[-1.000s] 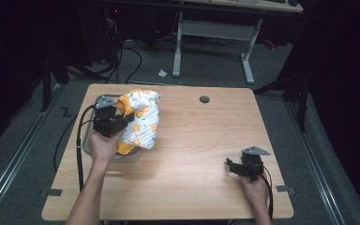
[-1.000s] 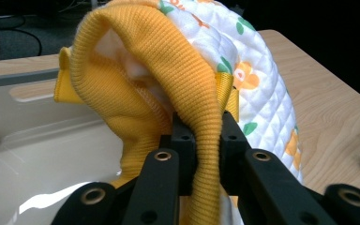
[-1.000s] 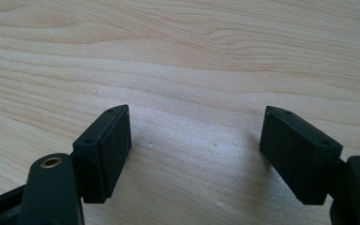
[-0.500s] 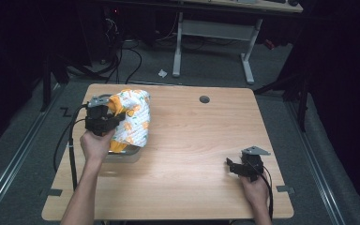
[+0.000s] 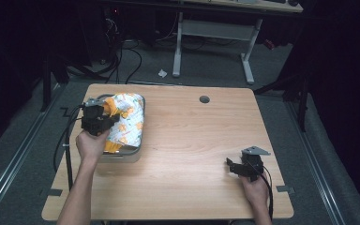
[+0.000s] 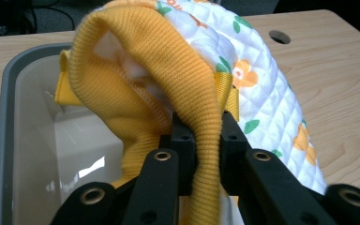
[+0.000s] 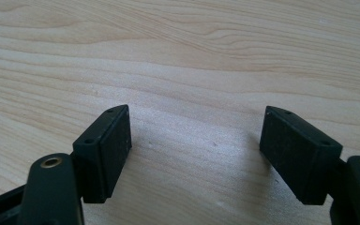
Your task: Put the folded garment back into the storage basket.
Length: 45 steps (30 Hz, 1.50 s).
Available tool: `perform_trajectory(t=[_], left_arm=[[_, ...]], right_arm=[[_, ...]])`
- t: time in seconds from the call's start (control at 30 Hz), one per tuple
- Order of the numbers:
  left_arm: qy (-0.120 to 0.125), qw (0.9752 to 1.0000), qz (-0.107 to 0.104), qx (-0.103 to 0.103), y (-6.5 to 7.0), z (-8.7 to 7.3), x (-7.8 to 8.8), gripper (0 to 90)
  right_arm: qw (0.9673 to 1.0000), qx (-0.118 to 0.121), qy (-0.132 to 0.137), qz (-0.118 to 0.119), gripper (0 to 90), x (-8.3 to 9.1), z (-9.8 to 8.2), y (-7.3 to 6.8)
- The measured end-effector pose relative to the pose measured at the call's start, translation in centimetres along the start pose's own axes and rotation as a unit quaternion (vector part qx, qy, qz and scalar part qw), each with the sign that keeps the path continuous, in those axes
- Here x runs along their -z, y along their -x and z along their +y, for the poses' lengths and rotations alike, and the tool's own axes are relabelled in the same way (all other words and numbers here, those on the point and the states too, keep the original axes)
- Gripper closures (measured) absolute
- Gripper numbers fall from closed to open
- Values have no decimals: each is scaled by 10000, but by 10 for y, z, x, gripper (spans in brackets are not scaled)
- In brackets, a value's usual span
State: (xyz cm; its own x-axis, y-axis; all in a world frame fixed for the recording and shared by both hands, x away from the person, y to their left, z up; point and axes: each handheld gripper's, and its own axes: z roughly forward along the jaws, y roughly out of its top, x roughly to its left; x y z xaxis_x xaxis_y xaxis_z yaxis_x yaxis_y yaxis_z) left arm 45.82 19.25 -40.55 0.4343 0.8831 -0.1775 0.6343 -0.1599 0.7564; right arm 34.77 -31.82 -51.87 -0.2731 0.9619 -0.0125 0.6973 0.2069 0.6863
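Right gripper (image 5: 236, 167), lower right of the high view: jaws spread wide, nothing between them, parked just above the bare light wooden surface (image 5: 192, 154). It's idle, well apart from the work.

Left gripper (image 5: 104, 123), left-centre of the high view: jaws clamped on the yellow ribbed-knit cuff of a white quilted garment with orange and green print (image 6: 201, 140). In the left gripper view the cuff folds over and runs down between the pads, so the pinch looks solid. The garment (image 5: 124, 123) drapes across the grey rectangular plastic bin (image 5: 122, 157), part inside, part hanging over its right rim.

Step in hand, as I read it: getting the garment into the bin. To do it well:
- keep the pinch on the cuff, it's the firm edge
- bring the hand over the bin's open left half, where the left gripper view shows bare floor (image 6: 42, 154), then lower
- quilted bulk over the right rim will likely slide out; the right gripper could tuck it in

Edges and room: bin sits close to the surface's left edge, so little margin outward there. Wide bare wood to the right. Farther up, a round cable hole (image 5: 204, 99) near the far edge; not in the way.
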Motion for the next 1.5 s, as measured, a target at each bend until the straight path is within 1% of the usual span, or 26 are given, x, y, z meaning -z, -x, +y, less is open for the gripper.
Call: perform_trajectory(t=[0.07, 0.1, 0.17, 0.37, 0.53, 0.73, 0.77, 0.83, 0.87, 0.9, 0.93, 0.97, 1.0, 1.07, 1.13, 1.2, 1.37, 1.5], left_arm=[[-34, 10000, 25, -13, -1, 0, -2, 805], [-113, 9999, 74, -48, -1, -1, -5, 806], [-185, 9997, 109, -83, -2, -2, -8, 806], [-314, 9993, 178, -66, -4, -3, -16, 803], [-454, 9985, 314, -65, -6, -4, -22, 797], [-651, 9972, 367, -22, -5, -5, -30, 783], [-707, 9967, 399, 1, -5, -5, -32, 774], [-732, 9964, 435, 16, -5, -5, -34, 744], [-798, 9955, 510, 58, -6, -6, -36, 709], [-798, 9955, 510, 58, -6, -6, -36, 648], [-838, 9946, 598, 138, -6, -5, -37, 582], [-862, 9938, 700, 105, -5, -5, -36, 552], [-852, 9934, 770, 36, -4, -6, -36, 531], [-810, 9937, 779, -5, -3, -5, -33, 500], [-701, 9942, 813, -73, 0, -4, -28, 478], [-568, 9953, 774, -73, 3, -3, -24, 461], [-399, 9971, 636, -87, 10, -2, -15, 432], [-258, 9984, 485, -160, 18, -1, -10, 417]], right_arm=[[10000, 0, 0, -1, 255, 0, 0, 0], [10000, -1, 0, -1, 255, 0, 0, 0], [10000, -1, 0, -2, 255, 0, 0, 0], [10000, -2, 0, -3, 255, 0, 0, 0], [10000, -2, -1, -3, 255, 0, 0, 0], [10000, -1, 1, -3, 255, 0, 0, 0], [10000, -1, 1, -4, 255, 0, 0, 0], [10000, -1, 0, -3, 255, 0, 0, 0], [10000, -2, 0, -4, 255, 0, 0, 0], [10000, -2, 0, -4, 255, 0, 0, 0], [10000, -2, 0, -4, 255, 0, 0, 0], [10000, -2, 0, -4, 255, 0, 0, 0], [10000, -3, 0, -4, 255, 0, 0, 0], [10000, -2, 0, -4, 255, 0, 0, 0], [10000, -4, 0, -4, 255, 0, 0, 0], [10000, -1, 1, -4, 255, 0, 0, 0], [10000, -2, 0, -4, 255, 0, 0, 0], [10000, -4, 0, -5, 255, 0, 0, 0]])
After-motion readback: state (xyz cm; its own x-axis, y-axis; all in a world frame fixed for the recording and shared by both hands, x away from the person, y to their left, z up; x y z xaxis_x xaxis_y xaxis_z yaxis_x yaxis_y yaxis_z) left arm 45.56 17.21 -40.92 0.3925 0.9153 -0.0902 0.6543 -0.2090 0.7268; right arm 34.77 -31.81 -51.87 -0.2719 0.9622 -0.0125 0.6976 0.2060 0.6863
